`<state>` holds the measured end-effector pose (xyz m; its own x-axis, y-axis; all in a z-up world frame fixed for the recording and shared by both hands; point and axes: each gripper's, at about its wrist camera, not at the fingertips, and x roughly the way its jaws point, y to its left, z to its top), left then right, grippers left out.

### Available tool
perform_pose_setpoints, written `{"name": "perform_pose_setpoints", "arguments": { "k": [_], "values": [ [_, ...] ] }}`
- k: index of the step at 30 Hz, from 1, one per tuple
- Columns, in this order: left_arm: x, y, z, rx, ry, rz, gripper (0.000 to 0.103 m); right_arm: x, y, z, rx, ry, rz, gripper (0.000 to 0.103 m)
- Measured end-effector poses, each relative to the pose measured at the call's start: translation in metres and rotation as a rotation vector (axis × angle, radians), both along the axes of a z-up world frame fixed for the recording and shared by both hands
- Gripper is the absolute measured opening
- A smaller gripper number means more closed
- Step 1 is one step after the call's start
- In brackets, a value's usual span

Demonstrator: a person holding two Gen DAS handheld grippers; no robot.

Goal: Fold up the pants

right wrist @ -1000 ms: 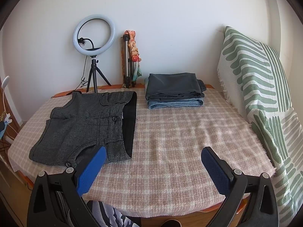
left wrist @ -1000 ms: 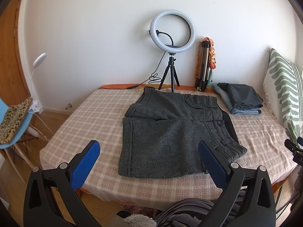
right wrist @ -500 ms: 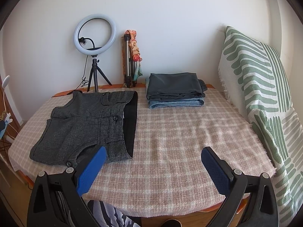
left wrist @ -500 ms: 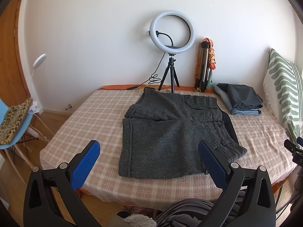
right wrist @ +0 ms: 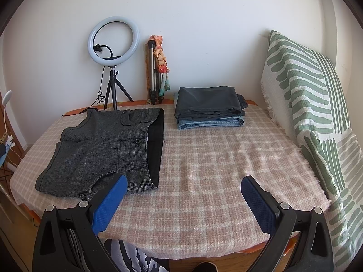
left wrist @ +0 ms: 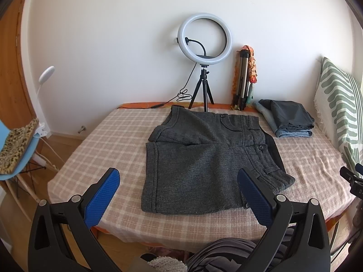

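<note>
Dark grey tweed shorts (left wrist: 204, 151) lie flat on the checked pink bedcover (left wrist: 109, 140), waistband to the right, black lining showing at the waist; they also show at the left of the right wrist view (right wrist: 104, 149). My left gripper (left wrist: 179, 181) is open and empty, held above the near edge of the bed in front of the shorts. My right gripper (right wrist: 183, 188) is open and empty, held over the near bed edge to the right of the shorts, its left pad (right wrist: 109, 204) in front of the waist corner.
A folded stack of dark trousers and jeans (right wrist: 208, 108) lies at the back right. A ring light on a tripod (left wrist: 204, 45) and a folded tripod (left wrist: 242, 79) stand at the wall. A green striped pillow (right wrist: 313, 104) leans at right. A blue chair (left wrist: 15, 145) stands left.
Both grippers have barely moved; the views shifted very slightly. The shorts lie as before.
</note>
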<state>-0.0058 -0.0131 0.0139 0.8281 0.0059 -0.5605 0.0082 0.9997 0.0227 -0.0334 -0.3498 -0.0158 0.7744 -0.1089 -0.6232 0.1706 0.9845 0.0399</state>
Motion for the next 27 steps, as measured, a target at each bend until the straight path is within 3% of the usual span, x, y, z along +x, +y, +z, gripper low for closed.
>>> {"name": "perform_pose_setpoints", "arguments": {
  "k": [27],
  "values": [
    [0.0008,-0.0006,-0.0024,-0.005,0.006,-0.006,0.103,0.0009,0.0007,-0.001,0.0,0.001,0.0,0.102]
  ]
}}
